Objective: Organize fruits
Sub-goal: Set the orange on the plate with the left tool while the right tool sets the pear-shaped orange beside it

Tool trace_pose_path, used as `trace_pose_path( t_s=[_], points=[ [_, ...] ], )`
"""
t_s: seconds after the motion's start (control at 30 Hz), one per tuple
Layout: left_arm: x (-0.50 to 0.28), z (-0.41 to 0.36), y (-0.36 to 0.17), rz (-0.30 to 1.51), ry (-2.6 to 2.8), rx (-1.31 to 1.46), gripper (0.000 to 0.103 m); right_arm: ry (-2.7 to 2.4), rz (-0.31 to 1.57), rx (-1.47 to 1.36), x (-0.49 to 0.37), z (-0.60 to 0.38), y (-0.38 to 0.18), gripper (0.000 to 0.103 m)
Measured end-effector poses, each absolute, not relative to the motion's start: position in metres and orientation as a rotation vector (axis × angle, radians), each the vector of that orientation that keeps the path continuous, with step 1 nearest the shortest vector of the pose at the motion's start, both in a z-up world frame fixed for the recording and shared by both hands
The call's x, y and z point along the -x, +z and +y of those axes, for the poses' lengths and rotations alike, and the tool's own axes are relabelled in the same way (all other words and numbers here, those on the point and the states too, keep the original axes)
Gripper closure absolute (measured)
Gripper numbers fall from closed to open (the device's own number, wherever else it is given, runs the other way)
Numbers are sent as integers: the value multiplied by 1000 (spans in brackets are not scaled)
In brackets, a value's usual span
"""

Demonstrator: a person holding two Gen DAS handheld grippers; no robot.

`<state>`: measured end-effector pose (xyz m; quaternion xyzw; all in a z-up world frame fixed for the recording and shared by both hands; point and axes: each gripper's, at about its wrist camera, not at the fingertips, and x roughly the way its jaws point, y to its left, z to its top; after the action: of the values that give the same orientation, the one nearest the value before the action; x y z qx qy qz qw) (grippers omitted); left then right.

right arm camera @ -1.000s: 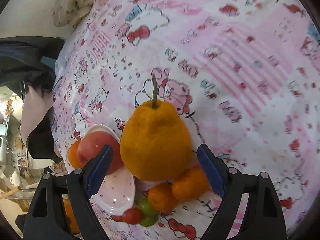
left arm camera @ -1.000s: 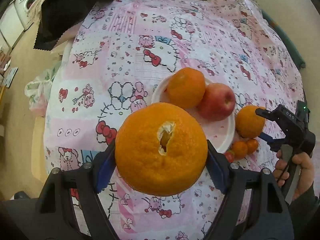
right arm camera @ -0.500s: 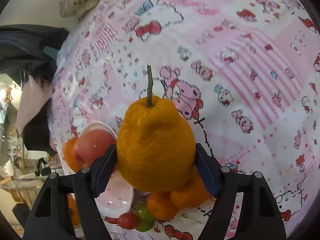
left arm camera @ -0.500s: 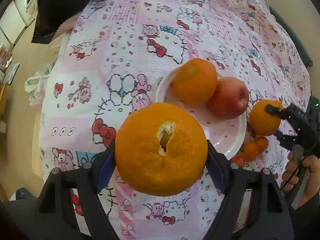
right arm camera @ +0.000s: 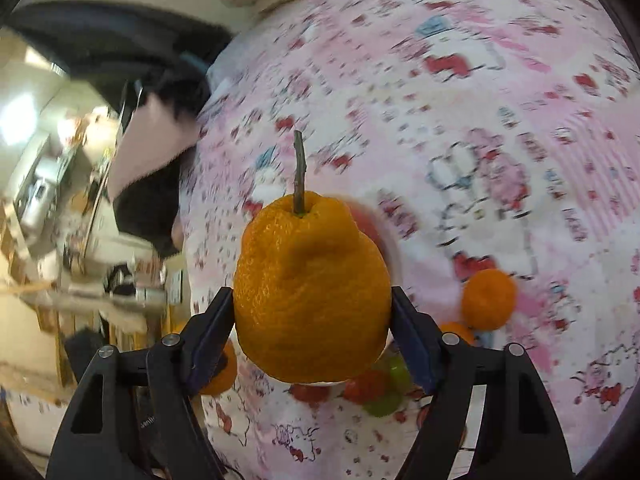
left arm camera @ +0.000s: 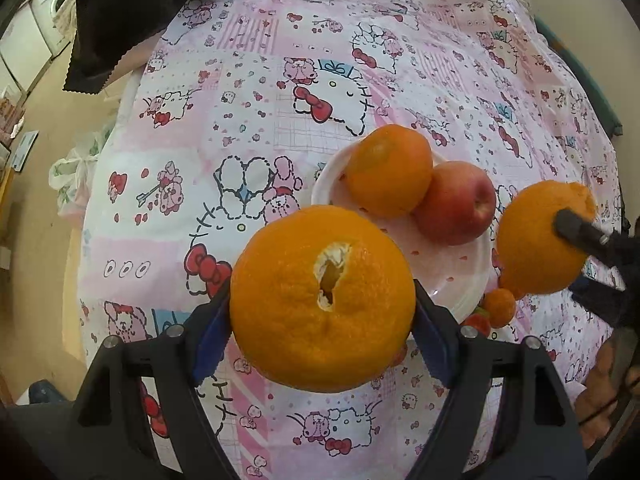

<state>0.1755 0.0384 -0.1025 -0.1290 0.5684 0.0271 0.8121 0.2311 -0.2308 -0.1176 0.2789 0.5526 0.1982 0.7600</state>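
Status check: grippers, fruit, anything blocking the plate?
Left gripper shut on split orange. Right gripper shut on stemmed orange. Plate holds orange and apple; front still bare.

Black fingers, blue pads, silver screws

Pink-white patchwork cartoon-print cloth; white plate with small red specks; orange citrus with pale torn peel; red apple; bumpy orange fruit, brown stem; blue pads

Printed cotton-like tablecloth, glossy white plate, pebbly matt orange peel, smooth shiny apple
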Motion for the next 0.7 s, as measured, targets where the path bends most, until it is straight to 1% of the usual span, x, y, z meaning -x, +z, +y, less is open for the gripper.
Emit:
trace_pose_path(
  t_s=[0.23,0.6,0.7],
  points=[
    [-187,41,-109,1222,3,361,25,429,1328,-605,-223,-208,-155,25],
    [-213,27,-132,1275,-62,437,25,451,1347,-677,-225,-199,-174,25],
    [-218,27,-142,1296,-92,494,25,445,1370,-717,-226,-202,-182,24]
  ],
)
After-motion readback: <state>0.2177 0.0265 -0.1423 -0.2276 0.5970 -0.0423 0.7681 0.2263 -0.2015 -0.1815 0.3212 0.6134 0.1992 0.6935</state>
